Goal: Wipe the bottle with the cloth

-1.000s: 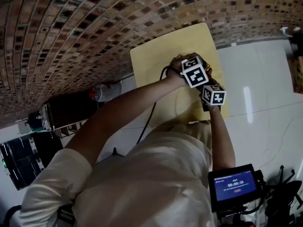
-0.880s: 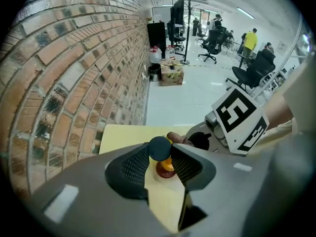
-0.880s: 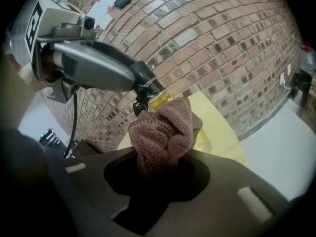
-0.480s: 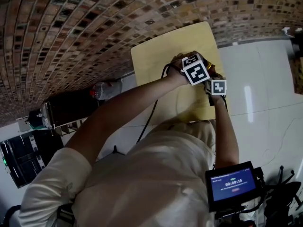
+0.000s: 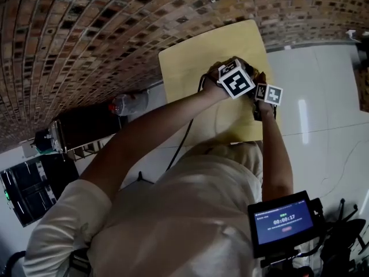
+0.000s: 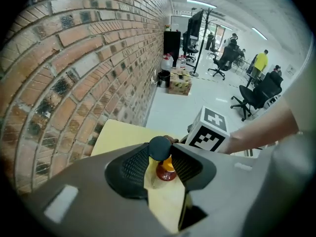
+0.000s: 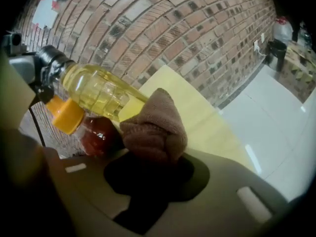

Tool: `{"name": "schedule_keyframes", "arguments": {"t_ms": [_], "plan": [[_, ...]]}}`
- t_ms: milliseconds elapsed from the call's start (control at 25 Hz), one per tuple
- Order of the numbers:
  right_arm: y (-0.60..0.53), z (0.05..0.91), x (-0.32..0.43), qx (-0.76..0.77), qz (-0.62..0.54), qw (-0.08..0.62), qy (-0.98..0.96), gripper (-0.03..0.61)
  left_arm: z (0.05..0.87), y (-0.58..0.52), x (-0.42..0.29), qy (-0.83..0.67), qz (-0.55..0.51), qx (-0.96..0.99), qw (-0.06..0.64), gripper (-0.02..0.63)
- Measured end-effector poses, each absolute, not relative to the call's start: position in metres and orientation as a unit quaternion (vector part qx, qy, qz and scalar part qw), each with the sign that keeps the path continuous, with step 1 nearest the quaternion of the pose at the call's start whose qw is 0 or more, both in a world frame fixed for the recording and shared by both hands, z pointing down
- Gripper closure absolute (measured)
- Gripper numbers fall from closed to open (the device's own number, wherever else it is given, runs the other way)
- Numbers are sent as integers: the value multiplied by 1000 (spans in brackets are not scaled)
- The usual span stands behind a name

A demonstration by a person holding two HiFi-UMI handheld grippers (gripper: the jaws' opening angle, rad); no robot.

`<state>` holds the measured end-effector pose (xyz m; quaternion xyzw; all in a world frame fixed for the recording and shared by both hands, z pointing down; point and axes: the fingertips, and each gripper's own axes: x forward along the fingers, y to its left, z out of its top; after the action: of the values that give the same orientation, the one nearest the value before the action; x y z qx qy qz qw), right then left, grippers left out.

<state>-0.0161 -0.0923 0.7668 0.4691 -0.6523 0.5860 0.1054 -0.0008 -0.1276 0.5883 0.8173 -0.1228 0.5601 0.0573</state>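
**Right gripper (image 7: 153,149) drops with cloth (image 7: 155,122) to bottle (image 7: 98,90)**

Lower than a second ago, it clamps the brown cloth against the bottle's side. Left gripper (image 6: 160,157) is clamped on the bottle's black cap (image 6: 159,147), holding it tilted over the worktop (image 5: 190,68).

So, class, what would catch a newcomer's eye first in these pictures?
The bottle of yellow liquid, slanting in front of the brick wall, stands out first. Next comes the brown cloth bunched in the right tongs, against the bottle's lower side, above the yellow table.
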Motion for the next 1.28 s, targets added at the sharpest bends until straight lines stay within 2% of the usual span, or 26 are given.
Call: {"name": "schedule_keyframes", "arguments": {"t_ms": [160, 240, 440, 680, 840, 1080, 1280], "plan": [[-79, 746, -6, 476, 566, 94, -666, 480, 586, -123, 0, -117, 541, 832, 37, 441], [-70, 736, 0, 480, 550, 92, -677, 480, 585, -118, 1, -107, 530, 840, 28, 398], [-46, 722, 14, 491, 526, 81, -690, 480, 583, -109, -2, -101, 495, 862, 38, 346], [-19, 698, 26, 509, 516, 55, -687, 480, 575, -104, -19, -118, 466, 877, 19, 290], [-5, 668, 35, 521, 504, 36, -688, 480, 580, -87, -39, -114, 471, 875, 17, 286], [11, 638, 39, 531, 483, 43, -695, 479, 593, -69, -73, -122, 480, 868, 27, 285], [14, 611, 48, 537, 465, 47, -703, 479, 613, -82, -68, -138, 475, 868, 34, 288]]}}
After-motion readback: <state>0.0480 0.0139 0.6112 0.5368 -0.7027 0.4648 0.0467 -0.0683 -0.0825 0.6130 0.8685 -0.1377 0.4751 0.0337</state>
